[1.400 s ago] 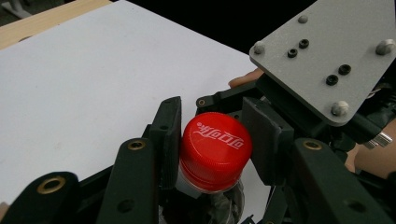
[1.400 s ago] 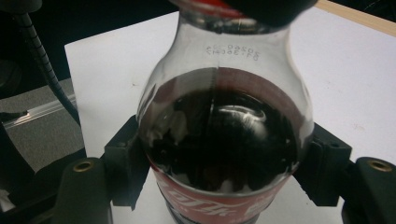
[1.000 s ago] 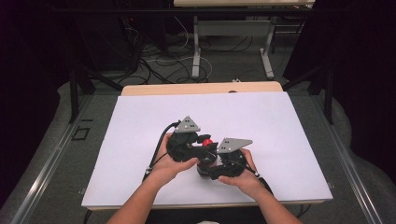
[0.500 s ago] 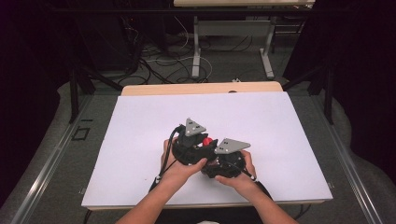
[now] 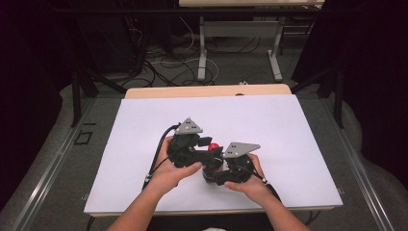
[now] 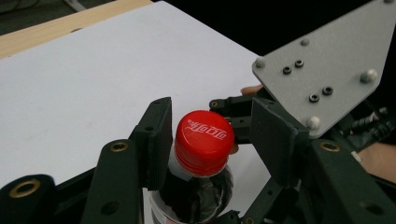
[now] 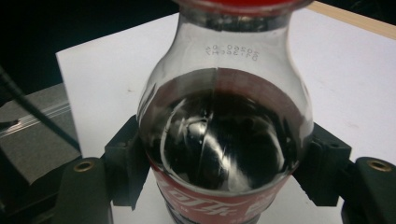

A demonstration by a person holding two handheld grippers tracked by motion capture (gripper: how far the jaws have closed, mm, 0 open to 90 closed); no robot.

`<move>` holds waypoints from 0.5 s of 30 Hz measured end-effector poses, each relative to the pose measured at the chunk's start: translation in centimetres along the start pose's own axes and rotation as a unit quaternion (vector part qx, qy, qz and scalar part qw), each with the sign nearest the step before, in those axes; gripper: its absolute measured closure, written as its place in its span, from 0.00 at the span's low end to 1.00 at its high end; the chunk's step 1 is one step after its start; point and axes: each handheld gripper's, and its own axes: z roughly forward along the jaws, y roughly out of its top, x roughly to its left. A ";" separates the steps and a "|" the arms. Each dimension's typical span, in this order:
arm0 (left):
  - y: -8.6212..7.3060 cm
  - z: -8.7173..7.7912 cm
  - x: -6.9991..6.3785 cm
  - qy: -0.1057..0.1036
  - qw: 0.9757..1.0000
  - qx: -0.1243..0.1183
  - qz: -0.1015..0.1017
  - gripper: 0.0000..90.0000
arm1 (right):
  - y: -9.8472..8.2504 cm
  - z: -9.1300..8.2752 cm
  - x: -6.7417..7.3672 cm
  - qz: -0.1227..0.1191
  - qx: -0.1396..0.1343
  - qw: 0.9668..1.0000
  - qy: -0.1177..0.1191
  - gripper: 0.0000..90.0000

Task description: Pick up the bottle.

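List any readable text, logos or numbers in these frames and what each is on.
Red cap: white script logo, Chinese Coca-Cola lettering, not legible character by character.
Bottle shoulder: two lines of printed code, upside down, too blurred to read.
Red label on bottle: white script fragment, cut off, unreadable.
Nothing else carries text.

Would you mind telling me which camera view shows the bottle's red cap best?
The left gripper view: the red cap sits whole and close, its white lettering legible. The high view shows it as a small red spot between the grippers; the right gripper view catches its lower rim at the top edge.
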 end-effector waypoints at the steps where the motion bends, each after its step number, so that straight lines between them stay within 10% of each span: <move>1: -0.1 0.1 0.1 0.002 1.000 0.002 0.002 0.56 | 0.0 0.0 0.0 -0.001 -0.002 1.000 -0.001 0.33; 15: -0.4 0.8 0.7 -0.011 1.000 0.001 0.003 0.65 | -0.1 0.2 0.1 0.003 0.000 1.000 0.004 0.33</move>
